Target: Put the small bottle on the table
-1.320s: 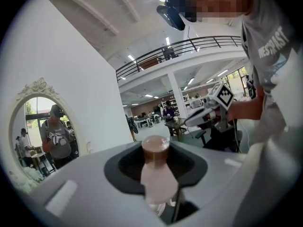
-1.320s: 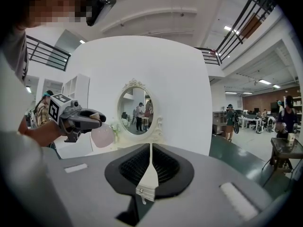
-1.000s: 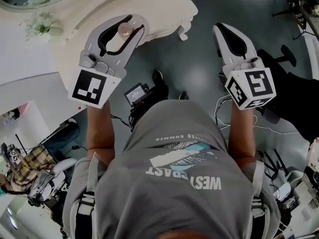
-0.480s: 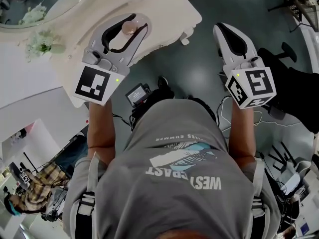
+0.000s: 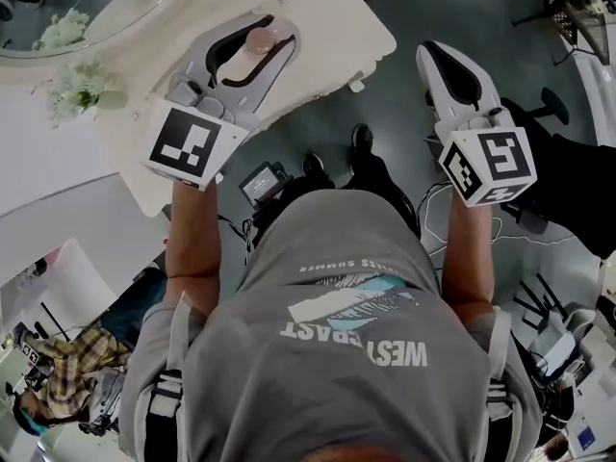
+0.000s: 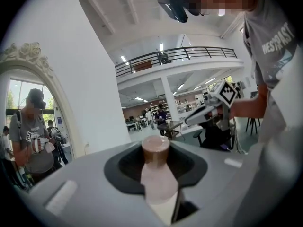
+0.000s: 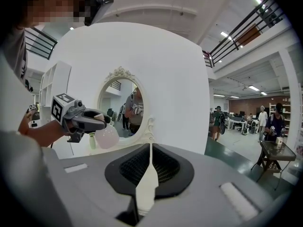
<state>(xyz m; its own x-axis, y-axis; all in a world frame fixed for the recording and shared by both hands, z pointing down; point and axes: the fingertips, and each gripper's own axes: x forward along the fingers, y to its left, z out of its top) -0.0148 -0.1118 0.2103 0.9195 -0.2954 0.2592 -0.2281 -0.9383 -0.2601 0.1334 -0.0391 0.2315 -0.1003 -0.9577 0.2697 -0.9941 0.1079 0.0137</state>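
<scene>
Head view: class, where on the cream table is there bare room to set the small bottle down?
Bare tabletop lies between the held small bottle and the table's right corner. It is crowded leftward, by the flowers and the mirror.

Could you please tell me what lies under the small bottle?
The cream table lies beneath the small bottle, which the left gripper holds. The jaws hide whether its base touches.
</scene>
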